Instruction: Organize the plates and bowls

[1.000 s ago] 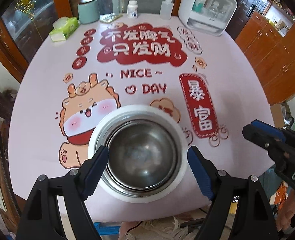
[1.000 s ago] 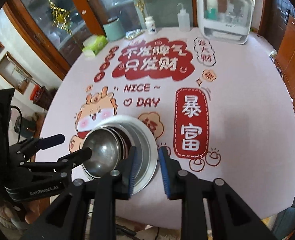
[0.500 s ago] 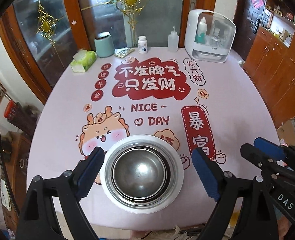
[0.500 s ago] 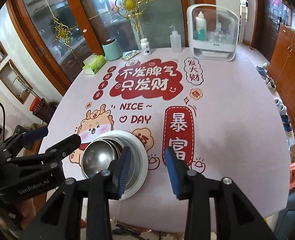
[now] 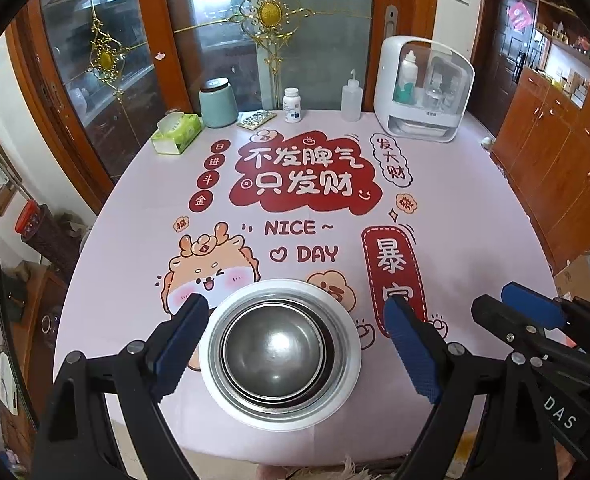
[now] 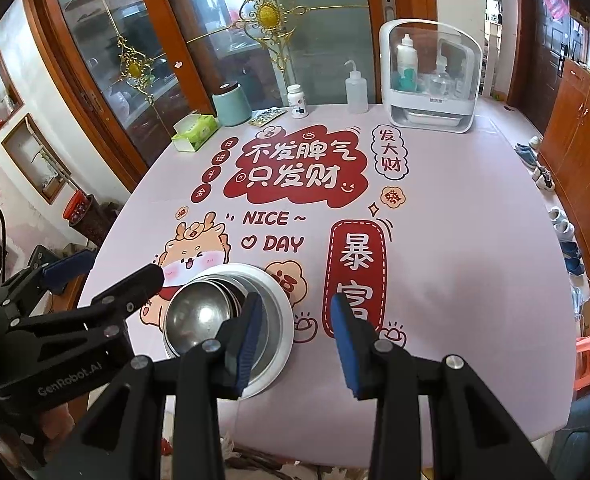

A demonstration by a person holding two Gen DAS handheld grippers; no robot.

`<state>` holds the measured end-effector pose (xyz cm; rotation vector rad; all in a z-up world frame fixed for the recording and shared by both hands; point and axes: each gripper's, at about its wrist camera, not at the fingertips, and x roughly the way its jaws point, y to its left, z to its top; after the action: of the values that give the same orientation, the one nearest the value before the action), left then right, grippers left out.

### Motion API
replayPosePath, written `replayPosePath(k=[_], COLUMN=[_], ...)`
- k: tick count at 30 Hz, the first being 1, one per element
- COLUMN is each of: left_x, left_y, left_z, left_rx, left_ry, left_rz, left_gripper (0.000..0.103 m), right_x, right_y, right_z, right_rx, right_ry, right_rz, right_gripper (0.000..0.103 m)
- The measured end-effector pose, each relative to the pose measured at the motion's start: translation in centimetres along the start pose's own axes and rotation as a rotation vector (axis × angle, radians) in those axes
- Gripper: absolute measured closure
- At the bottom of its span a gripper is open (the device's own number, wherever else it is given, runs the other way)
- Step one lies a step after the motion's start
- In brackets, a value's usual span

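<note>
Steel bowl (image 5: 273,350) stacked on white plate (image 5: 347,376); table (image 5: 455,240) around bare.

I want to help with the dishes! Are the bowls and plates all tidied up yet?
Looks nearly done. The metal bowls sit nested inside the white plate, one neat stack near the table edge. Nothing is in hand: the left gripper and the right gripper are both open and empty. I see no other dishes left out.

Steel bowls (image 5: 272,350) shiny; white plate (image 5: 347,364) glossy; printed tablecloth (image 5: 475,216) matt, smooth.
</note>
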<state>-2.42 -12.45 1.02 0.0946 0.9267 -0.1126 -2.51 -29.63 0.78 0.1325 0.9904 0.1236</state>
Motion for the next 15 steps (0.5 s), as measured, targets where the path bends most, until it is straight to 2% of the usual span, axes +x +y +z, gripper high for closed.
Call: replayPosePath(k=[15], left_x=[-0.45], left_y=[0.57], left_z=[0.01], left_rx=[-0.017], left_ry=[-0.03], left_rz=[0.002], left_gripper=[0.015], right_x=[-0.01], right_y=[0.47], right_z=[-0.04], right_rx=[-0.001], right_ry=[-0.009], right_rz=[0.001], right_gripper=[0.067])
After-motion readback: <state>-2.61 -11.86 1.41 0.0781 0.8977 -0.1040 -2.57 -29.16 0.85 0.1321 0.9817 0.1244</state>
